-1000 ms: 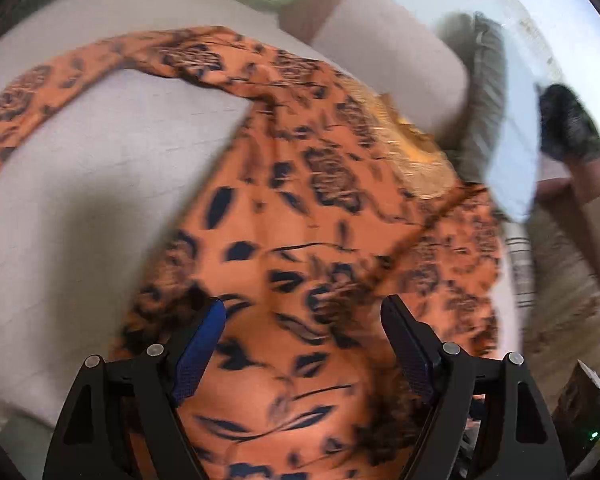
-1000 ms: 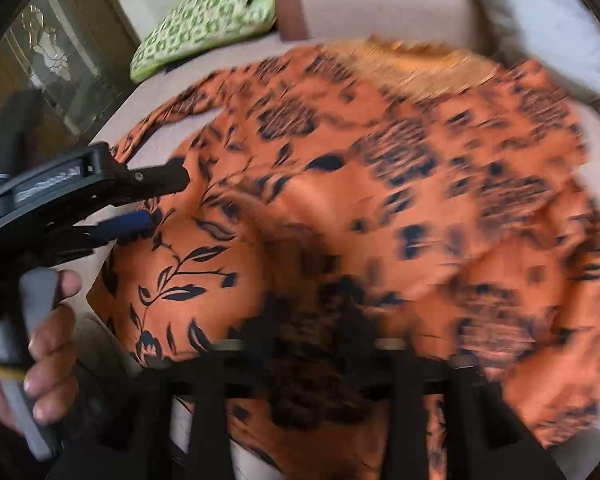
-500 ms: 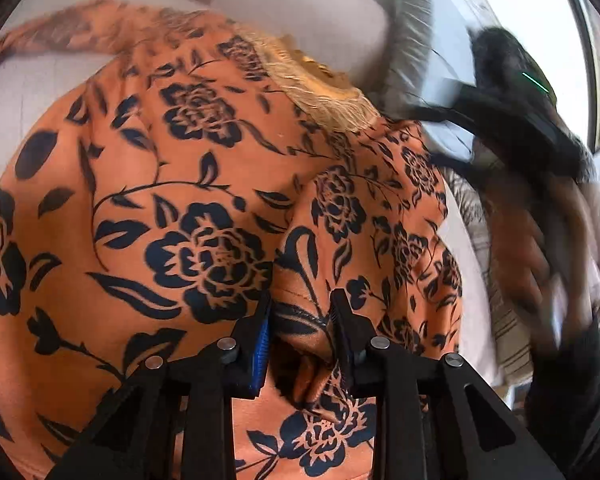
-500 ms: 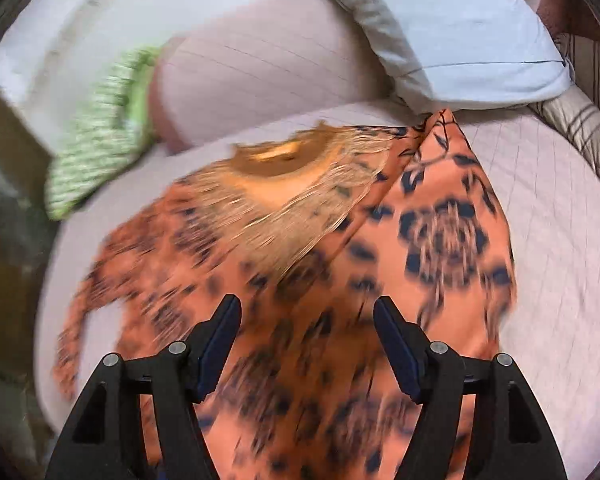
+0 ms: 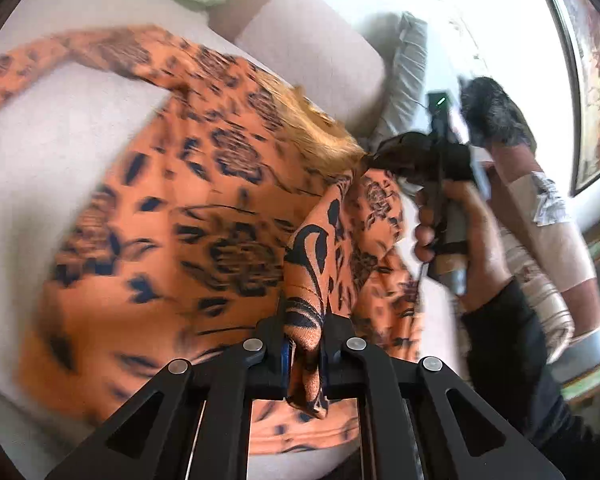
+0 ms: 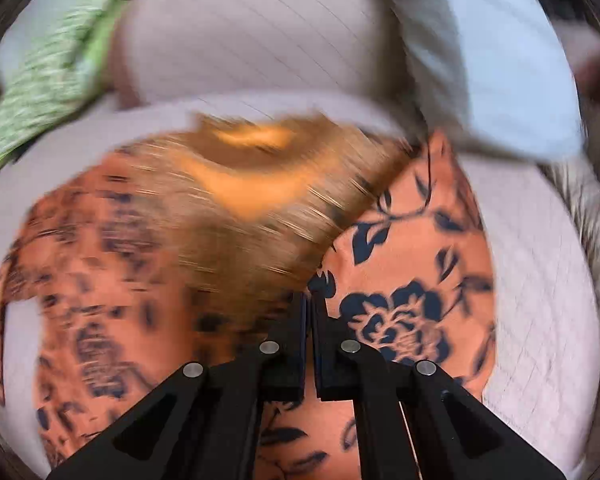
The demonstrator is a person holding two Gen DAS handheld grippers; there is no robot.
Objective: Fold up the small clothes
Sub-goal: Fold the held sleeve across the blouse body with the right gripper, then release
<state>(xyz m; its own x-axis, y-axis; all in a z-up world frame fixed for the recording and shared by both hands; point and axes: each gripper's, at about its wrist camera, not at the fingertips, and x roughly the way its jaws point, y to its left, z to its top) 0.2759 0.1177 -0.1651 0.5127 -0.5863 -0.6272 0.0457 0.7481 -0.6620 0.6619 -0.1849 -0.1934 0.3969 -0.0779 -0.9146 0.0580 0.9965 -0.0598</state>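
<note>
An orange top (image 5: 204,216) with a dark flower print lies spread across the pale bed (image 5: 40,152), its gold-trimmed neckline (image 6: 252,184) toward the head of the bed, where a pink pillow (image 6: 252,40), a green patterned cushion (image 6: 48,92) and a white pillow (image 6: 508,80) rest. The left gripper (image 5: 305,344) has its jaws clamped on a raised fold of the orange cloth, which stands up between them. The right gripper (image 6: 310,320) is pinched tight on the fabric at the edge of the neckline, near the shoulder; its jaws are nearly touching. From the left side, the right hand (image 5: 456,232) wraps the other tool's handle above the bed's right edge.
</note>
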